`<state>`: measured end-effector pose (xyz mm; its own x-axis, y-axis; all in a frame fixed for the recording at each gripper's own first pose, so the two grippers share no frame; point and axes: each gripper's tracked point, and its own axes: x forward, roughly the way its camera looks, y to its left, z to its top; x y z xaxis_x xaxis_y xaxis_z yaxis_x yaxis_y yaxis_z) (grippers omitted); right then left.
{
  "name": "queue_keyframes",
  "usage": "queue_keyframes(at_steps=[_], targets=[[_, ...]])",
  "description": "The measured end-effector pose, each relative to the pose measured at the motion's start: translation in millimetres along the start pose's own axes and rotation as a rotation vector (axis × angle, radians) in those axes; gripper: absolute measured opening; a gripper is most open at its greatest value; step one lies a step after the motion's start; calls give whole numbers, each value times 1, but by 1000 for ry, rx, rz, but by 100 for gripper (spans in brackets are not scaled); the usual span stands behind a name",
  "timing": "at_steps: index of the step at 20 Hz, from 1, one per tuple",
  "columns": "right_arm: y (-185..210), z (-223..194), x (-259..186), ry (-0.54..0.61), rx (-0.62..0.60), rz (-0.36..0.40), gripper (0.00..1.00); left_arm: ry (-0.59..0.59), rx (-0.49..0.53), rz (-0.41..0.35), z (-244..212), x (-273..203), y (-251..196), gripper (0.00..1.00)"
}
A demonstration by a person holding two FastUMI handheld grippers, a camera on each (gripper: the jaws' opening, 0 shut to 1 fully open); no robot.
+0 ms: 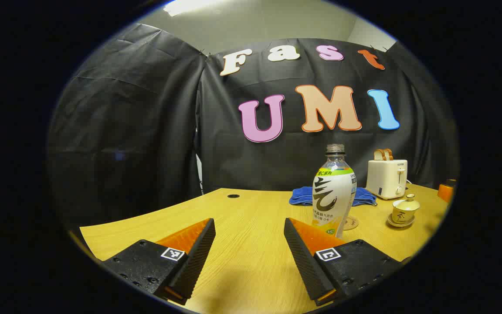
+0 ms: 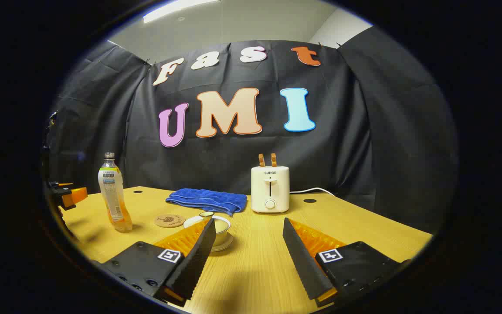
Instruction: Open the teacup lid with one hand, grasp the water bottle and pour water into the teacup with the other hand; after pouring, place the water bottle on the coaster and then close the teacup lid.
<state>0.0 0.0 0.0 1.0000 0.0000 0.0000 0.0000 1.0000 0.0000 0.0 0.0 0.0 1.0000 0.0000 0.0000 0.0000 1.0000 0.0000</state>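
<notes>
On wooden table [image 2: 355, 226], lidded teacup [image 2: 216, 226] on saucer, just behind right gripper [image 2: 247, 257] at its 11 o'clock, jaws wide apart, gripping nothing. Water bottle [image 2: 112, 196] upright toward 9 o'clock of teacup, round coaster [image 2: 169, 220] between them, touching neither. Blue towel [image 2: 207, 199] at 12 o'clock, white toaster [image 2: 270, 188] at 1 o'clock. From left gripper view, left gripper [image 1: 249, 257] likewise spread open, bottle at its 1 o'clock.

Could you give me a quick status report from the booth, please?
Left gripper and right gripper open, holding nothing. Clear plastic water bottle upright, uncapped; lidded white teacup on saucer, round coaster bare. Nothing in the way.
</notes>
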Motion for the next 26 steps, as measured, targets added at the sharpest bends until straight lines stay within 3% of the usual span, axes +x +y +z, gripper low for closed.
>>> queue_keyframes(at_steps=[20,26], targets=[[3,0,0,1,4,12,96,-5,2,2,-4,4,3,93],[12,-1,2,4,7,52,96,-7,3,-8,-4,5,1,93]])
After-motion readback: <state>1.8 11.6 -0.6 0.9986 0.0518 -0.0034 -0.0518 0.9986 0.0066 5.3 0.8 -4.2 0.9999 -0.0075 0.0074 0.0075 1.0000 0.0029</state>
